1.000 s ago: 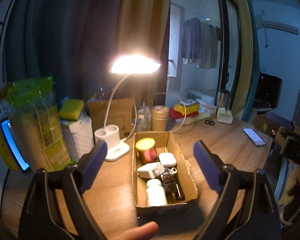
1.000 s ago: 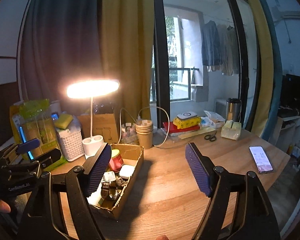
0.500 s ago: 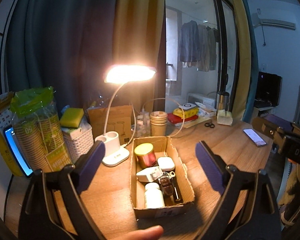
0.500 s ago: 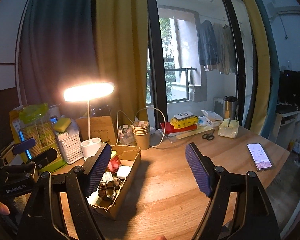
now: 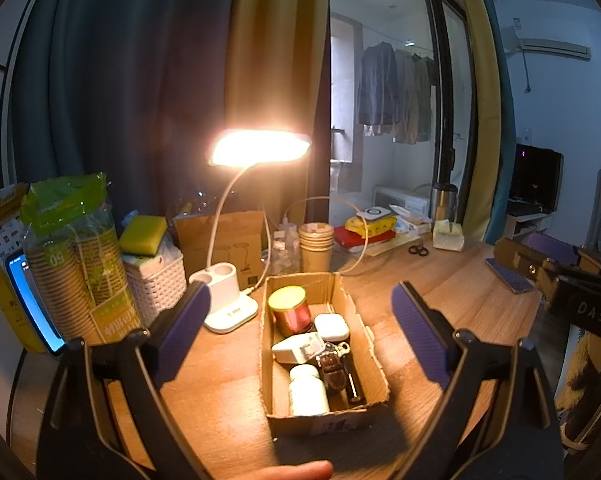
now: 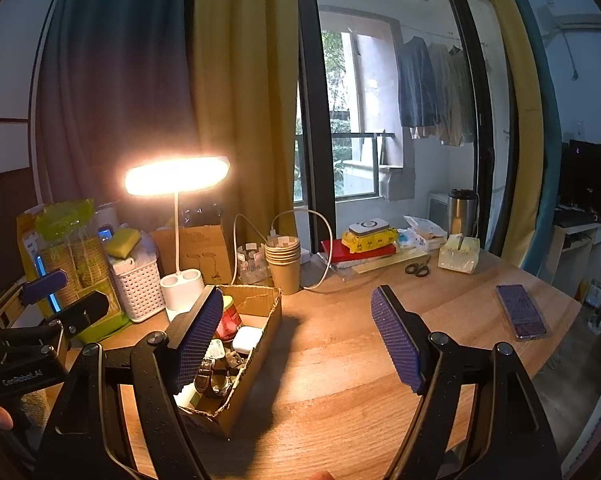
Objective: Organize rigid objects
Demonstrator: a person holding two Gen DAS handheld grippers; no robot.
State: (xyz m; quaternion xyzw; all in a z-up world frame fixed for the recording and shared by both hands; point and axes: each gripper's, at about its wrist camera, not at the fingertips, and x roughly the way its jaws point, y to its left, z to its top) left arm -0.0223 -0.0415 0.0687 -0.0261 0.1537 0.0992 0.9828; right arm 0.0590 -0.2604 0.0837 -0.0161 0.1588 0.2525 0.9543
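Note:
A cardboard box (image 5: 370, 360) lies on the wooden table between my left gripper's open fingers; it also shows in the right wrist view (image 6: 256, 364). It holds a red candle jar with a gold lid (image 5: 289, 310), a white case (image 5: 331, 327), a white charger (image 5: 296, 350), a white bottle (image 5: 307, 390) and a leather-strap watch (image 5: 332, 368). My left gripper (image 5: 300, 332) is open and empty, held above the box. My right gripper (image 6: 296, 332) is open and empty, to the right of the box over bare table.
A lit desk lamp (image 5: 228, 308), a white basket (image 5: 156, 284), bagged paper cups (image 5: 76, 264) and a stack of cups (image 5: 315, 246) stand behind the box. A phone (image 6: 520, 312), scissors (image 6: 416, 269) and a tissue pack (image 6: 458, 254) lie on the right.
Both grippers have drawn back and risen a little; the box looks slightly farther away. Both stay open and empty.

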